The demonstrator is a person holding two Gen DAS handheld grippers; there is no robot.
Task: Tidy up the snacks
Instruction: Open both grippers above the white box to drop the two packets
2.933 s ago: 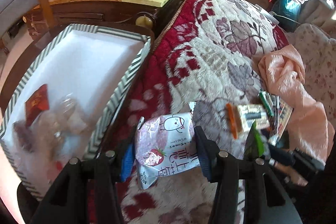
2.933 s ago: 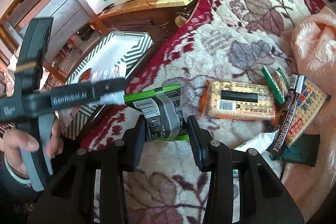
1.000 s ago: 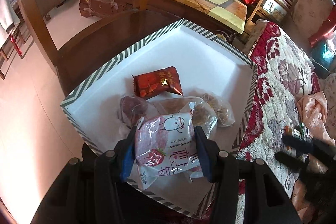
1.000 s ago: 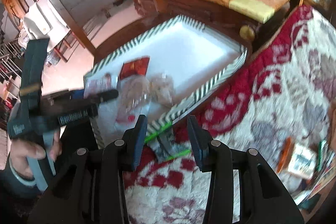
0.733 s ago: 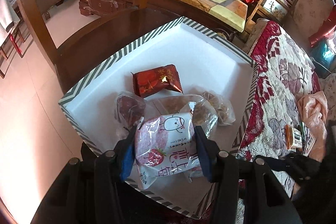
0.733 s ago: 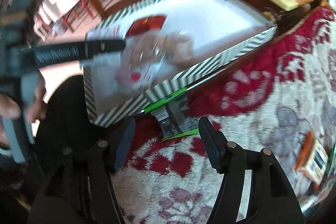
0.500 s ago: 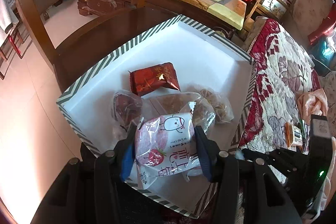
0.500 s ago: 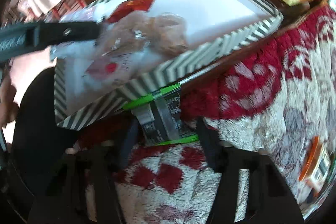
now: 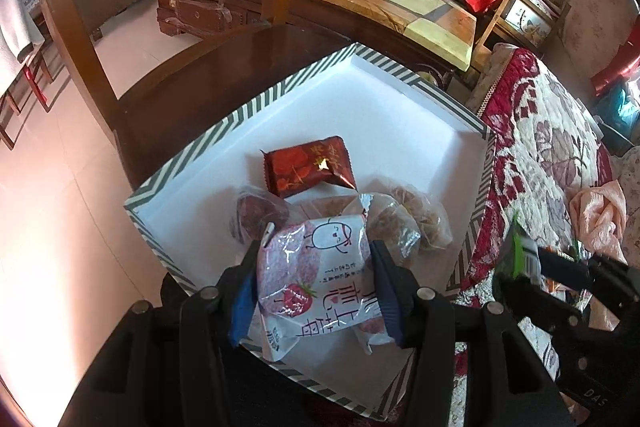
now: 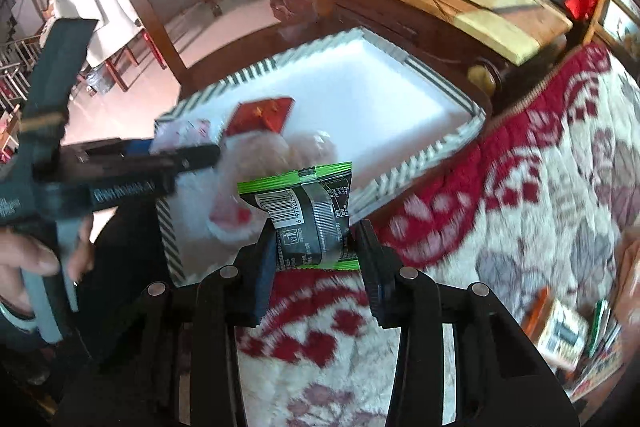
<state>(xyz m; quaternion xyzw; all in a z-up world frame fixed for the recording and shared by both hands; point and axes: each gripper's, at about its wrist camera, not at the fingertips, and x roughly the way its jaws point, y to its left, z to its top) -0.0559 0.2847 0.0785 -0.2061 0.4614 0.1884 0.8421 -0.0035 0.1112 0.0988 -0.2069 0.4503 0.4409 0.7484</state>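
My left gripper [image 9: 314, 291] is shut on a pink-and-white strawberry snack bag [image 9: 316, 279] and holds it over the near end of a white box with a green striped rim [image 9: 224, 131]. In the box lie a red packet [image 9: 308, 165] and clear bags of brown snacks [image 9: 404, 219]. My right gripper [image 10: 316, 251] is shut on a black-and-green packet [image 10: 310, 215], held above the bed's edge beside the box [image 10: 452, 143]. The left gripper shows at the left of the right wrist view [image 10: 176, 159].
The box sits on a dark wooden chair [image 9: 180, 79] next to a bed with a red-and-white floral blanket [image 10: 540, 187]. More snack packs [image 10: 560, 331] lie on the blanket at the right, beside a pink cloth [image 9: 600, 215]. A wooden table [image 9: 380, 3] stands behind.
Both grippers carried their packets from the bed toward the box. The left has stayed over the box's near end; the right has lifted its black-and-green packet higher beside the box.
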